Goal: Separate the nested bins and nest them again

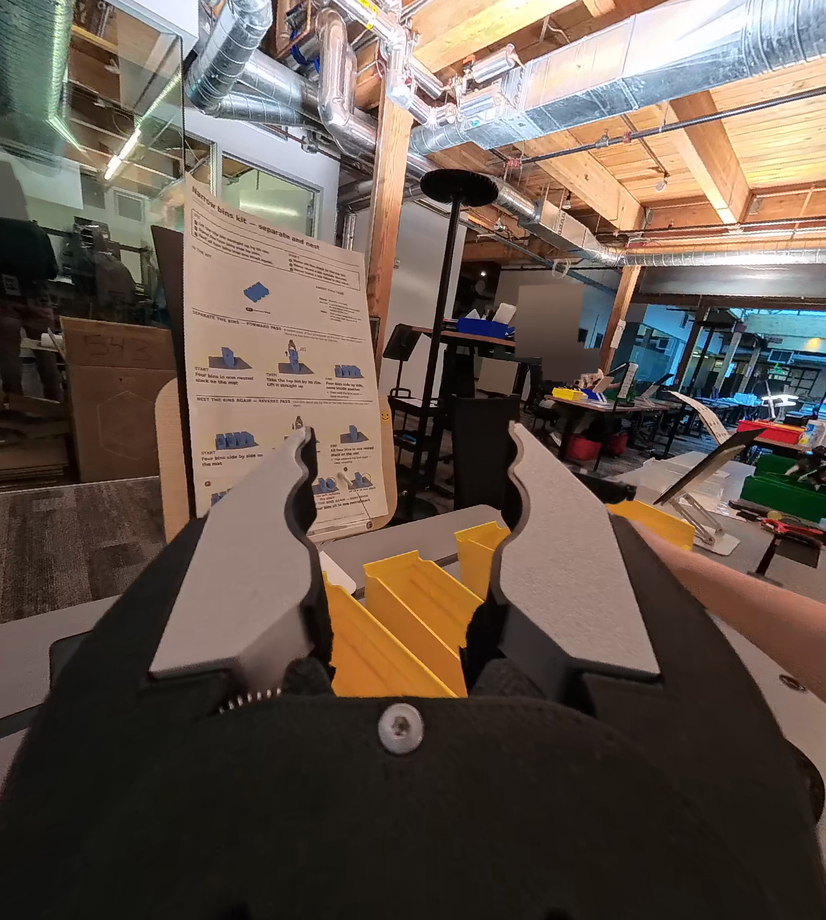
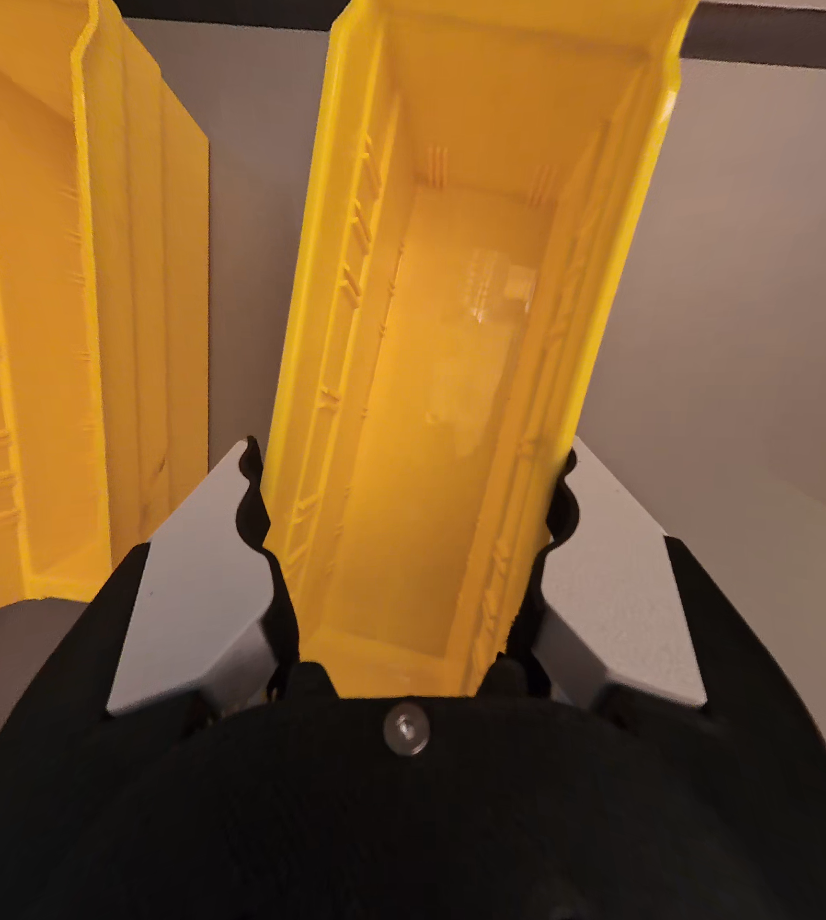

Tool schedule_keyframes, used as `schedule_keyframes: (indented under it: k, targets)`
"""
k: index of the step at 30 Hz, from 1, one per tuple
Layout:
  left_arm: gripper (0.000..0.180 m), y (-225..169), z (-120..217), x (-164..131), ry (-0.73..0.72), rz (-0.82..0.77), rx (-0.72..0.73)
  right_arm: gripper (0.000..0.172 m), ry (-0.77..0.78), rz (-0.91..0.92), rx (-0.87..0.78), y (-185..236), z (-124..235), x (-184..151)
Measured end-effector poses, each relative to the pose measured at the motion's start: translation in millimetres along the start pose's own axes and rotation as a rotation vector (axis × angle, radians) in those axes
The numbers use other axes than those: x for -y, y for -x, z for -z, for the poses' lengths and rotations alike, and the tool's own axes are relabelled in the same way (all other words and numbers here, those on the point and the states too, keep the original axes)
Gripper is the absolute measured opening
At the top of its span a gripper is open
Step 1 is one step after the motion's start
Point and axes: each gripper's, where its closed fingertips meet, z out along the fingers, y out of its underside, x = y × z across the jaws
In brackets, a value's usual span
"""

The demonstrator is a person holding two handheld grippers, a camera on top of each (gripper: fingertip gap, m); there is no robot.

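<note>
Yellow bins on the near surface (image 1: 401, 527), left wrist view: four show, one (image 1: 371, 642) low between the gripper's fingers, a second (image 1: 421, 592) beside it, a third (image 1: 475, 547) farther right, and a fourth (image 1: 660, 522) past the right finger. The right wrist view shows two yellow bins: one (image 2: 451, 348) between that gripper's pads and one (image 2: 52, 323) to its left.

Grippers: two, a left gripper (image 1: 411, 438) and a right gripper (image 2: 411, 458).

Also one instruction sheet (image 1: 276, 348), one cardboard box (image 1: 117, 393), one black pole stand (image 1: 446, 298), one forearm (image 1: 749, 602), one green bin (image 1: 789, 493) and one blue bin (image 1: 483, 326) farther off.
</note>
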Motion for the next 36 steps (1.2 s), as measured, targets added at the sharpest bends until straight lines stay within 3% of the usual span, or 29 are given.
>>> schedule_keyframes:
  k: [13, 19, 23, 27, 30, 32, 36]
  targets:
    - [0.075, -14.5, -10.7, -9.8, 0.048, -0.030, -0.019, 0.127, 0.049, 0.043, 0.022, 15.0, -34.3, -16.7]
    - [0.080, -27.0, -21.0, -18.1, 0.082, -0.065, -0.017, 0.135, -0.026, 0.032, 0.107, 23.6, -15.6, -9.4]
    - [0.083, -35.9, -28.0, -21.8, 0.092, -0.098, -0.007, 0.134, -0.328, 0.081, 0.244, 37.3, 54.8, 31.1]
    - [0.083, -48.6, -40.7, -35.7, 0.142, -0.141, 0.008, 0.128, -0.900, 0.196, 0.314, 44.3, 177.0, 75.1]
    - [0.084, -61.6, -54.6, -48.5, 0.182, -0.211, 0.015, 0.122, -1.295, 0.261, 0.277, 36.3, 253.8, 75.4]
    - [0.085, -65.3, -65.9, -59.0, 0.212, -0.246, 0.029, 0.122, -1.449, 0.332, 0.266, 35.7, 273.9, 71.4]
    - [0.091, -68.1, -95.1, -100.6, 0.350, -0.289, 0.043, 0.120, -1.438, 0.382, 0.225, 23.0, 232.7, 78.6]
